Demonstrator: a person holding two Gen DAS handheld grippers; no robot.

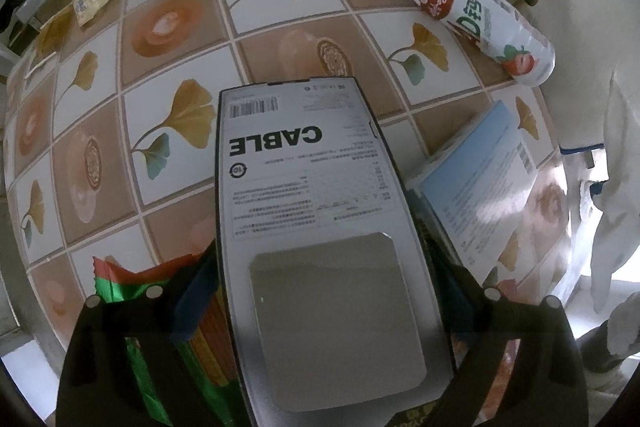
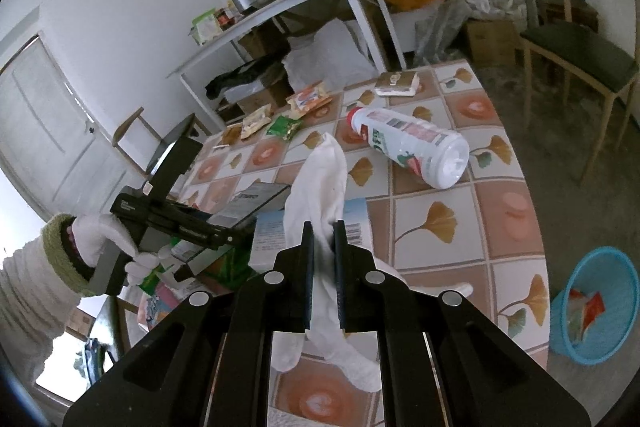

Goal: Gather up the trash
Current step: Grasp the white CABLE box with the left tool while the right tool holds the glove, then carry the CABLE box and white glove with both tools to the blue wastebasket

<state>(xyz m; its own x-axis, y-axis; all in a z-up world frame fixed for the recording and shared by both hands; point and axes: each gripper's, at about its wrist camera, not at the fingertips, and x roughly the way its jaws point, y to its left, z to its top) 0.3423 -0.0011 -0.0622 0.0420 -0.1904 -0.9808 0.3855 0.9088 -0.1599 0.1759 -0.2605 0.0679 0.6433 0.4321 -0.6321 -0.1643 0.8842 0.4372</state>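
Right gripper: clenching a limp white glove, soft and light. Left gripper: gripping a stiff, light cable box near the table edge.

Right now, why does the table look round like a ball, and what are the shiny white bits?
Left wrist view: the fisheye lens bulges the tablecloth squares; window glare washes out the blue box. Right wrist view: the tongs clamp a white cloth; edges curve, and the window at lower left blows out.
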